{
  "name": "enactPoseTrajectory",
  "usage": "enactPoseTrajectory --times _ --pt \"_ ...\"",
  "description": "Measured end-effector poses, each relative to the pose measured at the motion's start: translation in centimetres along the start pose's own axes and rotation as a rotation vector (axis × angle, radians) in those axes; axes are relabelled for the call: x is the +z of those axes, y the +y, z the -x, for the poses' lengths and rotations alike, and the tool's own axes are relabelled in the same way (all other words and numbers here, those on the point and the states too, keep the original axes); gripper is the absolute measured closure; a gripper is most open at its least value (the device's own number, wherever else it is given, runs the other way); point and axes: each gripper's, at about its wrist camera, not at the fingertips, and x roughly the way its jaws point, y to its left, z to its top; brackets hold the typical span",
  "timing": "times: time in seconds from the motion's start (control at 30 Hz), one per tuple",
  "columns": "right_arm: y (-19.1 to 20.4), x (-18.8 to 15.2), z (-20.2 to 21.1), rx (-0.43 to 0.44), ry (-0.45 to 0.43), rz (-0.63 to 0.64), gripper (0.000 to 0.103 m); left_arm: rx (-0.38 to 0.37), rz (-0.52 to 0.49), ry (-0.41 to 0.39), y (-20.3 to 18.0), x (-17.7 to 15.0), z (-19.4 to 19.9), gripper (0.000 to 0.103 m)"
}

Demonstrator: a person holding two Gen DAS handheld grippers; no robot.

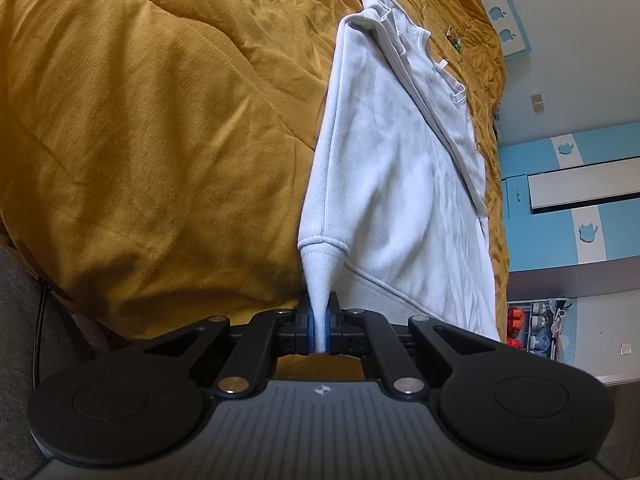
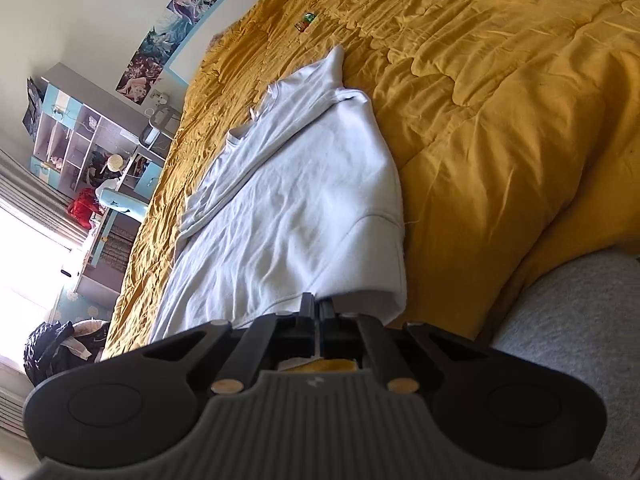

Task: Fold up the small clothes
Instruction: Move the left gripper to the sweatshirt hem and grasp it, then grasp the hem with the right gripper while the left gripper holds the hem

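White top (image 1: 400,184) lay at twelve o'clock on quilt (image 1: 140,120); left gripper (image 1: 319,330) pinched cuff (image 1: 322,264), right gripper (image 2: 319,320) clamped hem, for folding.

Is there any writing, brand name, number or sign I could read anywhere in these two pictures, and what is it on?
No readable words or numbers.
Small white emblem on the grey ribbed gripper body: a logo, no letters.
White apple-shaped cutouts on the blue cupboard: shapes, not text.
Colourful wall posters: too blurred to read.
Small green and red wrapper on the mustard quilt: too small.
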Motion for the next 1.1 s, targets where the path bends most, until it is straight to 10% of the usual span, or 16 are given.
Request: enactPoseTrajectory --times 0.13,0.63,0.7,1.1 --pt "-2.3 0.2 0.5 -0.049 0.033 -0.104 0.058 0.024 -0.013 0.006 -0.4 0.1 -0.5 0.096" --pt "-4.3 2.2 -1.0 0.026 0.016 -0.170 0.076 0.056 -0.005 0.023 -1.4 0.7 -2.1 0.076" --pt "-4.4 2.3 -2.4 0.022 0.033 -0.190 0.098 0.075 0.003 0.008 -1.6 0.6 -2.4 0.080" --pt "-4.1 1.5 -0.4 0.089 -0.019 -0.218 0.101 0.053 0.110 -0.004 -1.2 0.3 -0.6 0.099"
